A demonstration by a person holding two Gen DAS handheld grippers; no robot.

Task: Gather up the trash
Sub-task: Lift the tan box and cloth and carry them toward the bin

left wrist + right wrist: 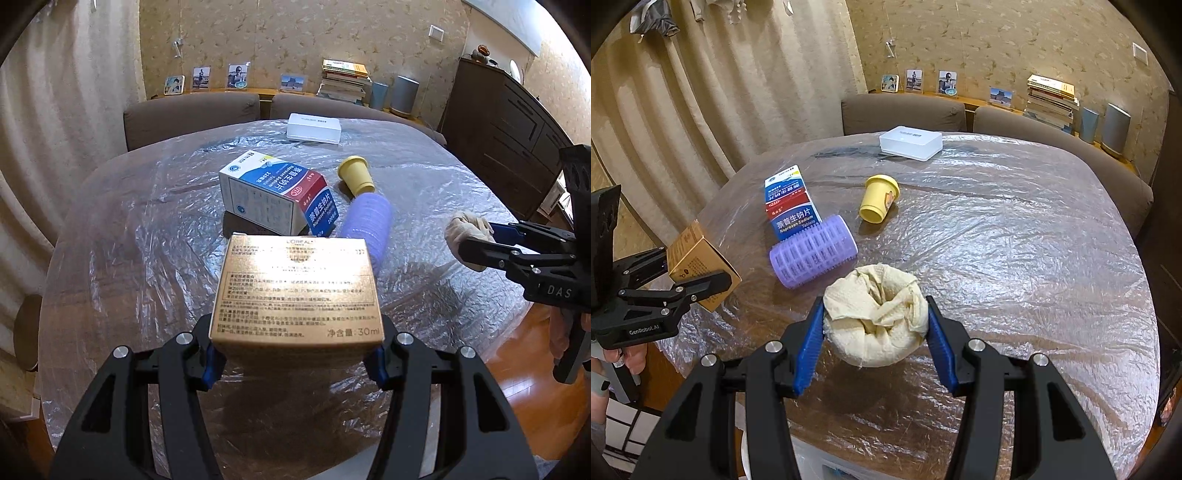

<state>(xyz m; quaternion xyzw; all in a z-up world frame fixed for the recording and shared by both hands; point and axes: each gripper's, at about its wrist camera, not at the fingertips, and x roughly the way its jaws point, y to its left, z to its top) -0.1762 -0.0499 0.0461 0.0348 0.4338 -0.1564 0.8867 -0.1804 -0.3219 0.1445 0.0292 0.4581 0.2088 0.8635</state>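
My left gripper (295, 354) is shut on a gold L'Oreal box (297, 291) and holds it above the near table edge; the box also shows in the right wrist view (698, 262). My right gripper (875, 332) is shut on a crumpled beige paper towel (877, 314), held just above the table; it also shows in the left wrist view (467, 236). On the table lie a blue and white medicine box (273, 195) (790, 203), a purple hair roller (365, 225) (812, 254) and a tipped yellow cup (356, 175) (879, 197).
The round table (1015, 240) has a crinkled clear plastic cover. A white box (910, 142) sits at its far side. Brown chairs (192, 110) stand behind. A dark cabinet (509, 122) is at the right, curtains at the left.
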